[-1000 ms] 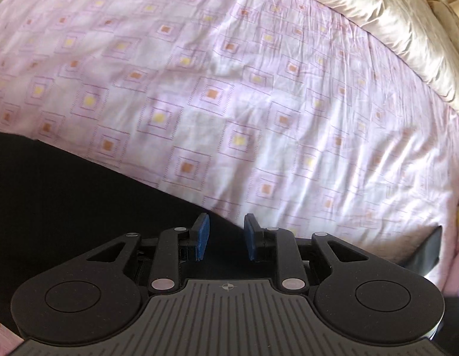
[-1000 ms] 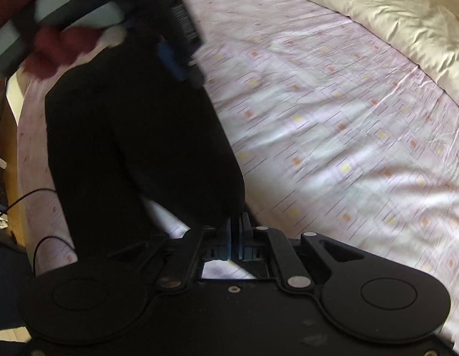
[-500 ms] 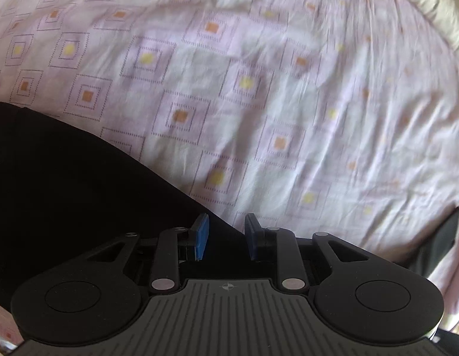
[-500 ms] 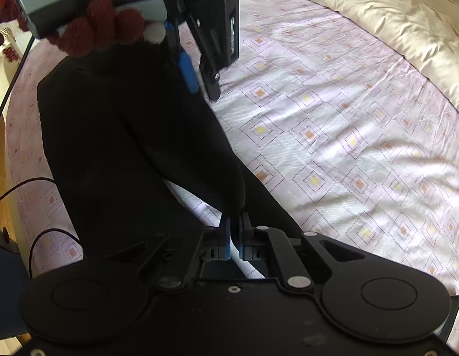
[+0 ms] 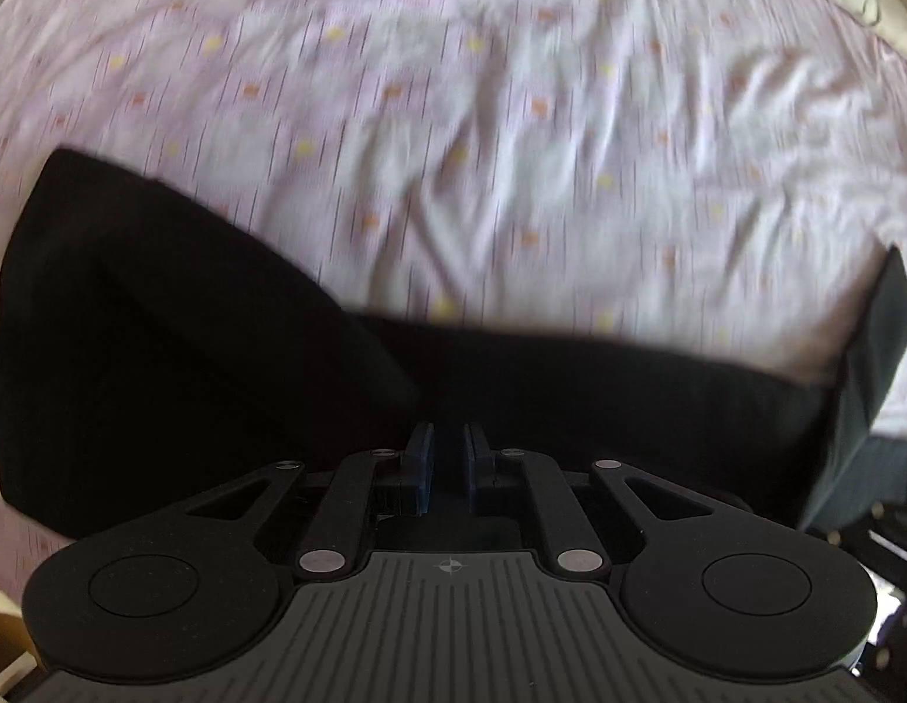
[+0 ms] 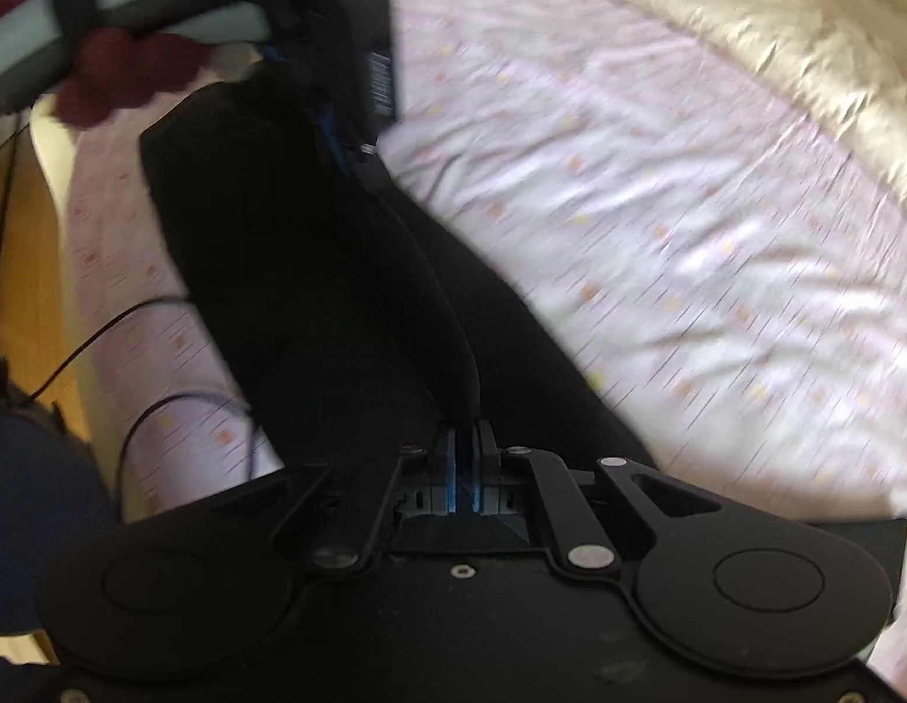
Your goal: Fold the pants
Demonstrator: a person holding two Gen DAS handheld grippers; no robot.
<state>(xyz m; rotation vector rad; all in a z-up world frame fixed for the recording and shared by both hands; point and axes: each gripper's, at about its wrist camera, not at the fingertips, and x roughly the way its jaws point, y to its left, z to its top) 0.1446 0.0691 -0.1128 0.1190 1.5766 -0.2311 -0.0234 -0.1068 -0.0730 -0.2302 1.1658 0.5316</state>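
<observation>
The black pants (image 5: 178, 340) lie on a pink patterned bed sheet (image 5: 512, 135). In the left wrist view my left gripper (image 5: 447, 457) has closed its blue pads on the black fabric and holds it up, with a fold hanging left and a band of cloth stretching right. In the right wrist view my right gripper (image 6: 464, 445) is shut on another part of the pants (image 6: 313, 269), which stretch up to the left gripper (image 6: 360, 70) at the top left. Both views are blurred by motion.
A cream quilt (image 6: 717, 17) lies along the far edge of the bed. A person's arm in a dark red sleeve (image 6: 102, 76) holds the left gripper. Black cables (image 6: 131, 328) and a wooden floor (image 6: 20, 269) show at the left of the bed.
My left gripper closed on the pants and lifted them; black fabric now spans the whole lower view. My right gripper stayed shut on the pants and both moved, blurring the views.
</observation>
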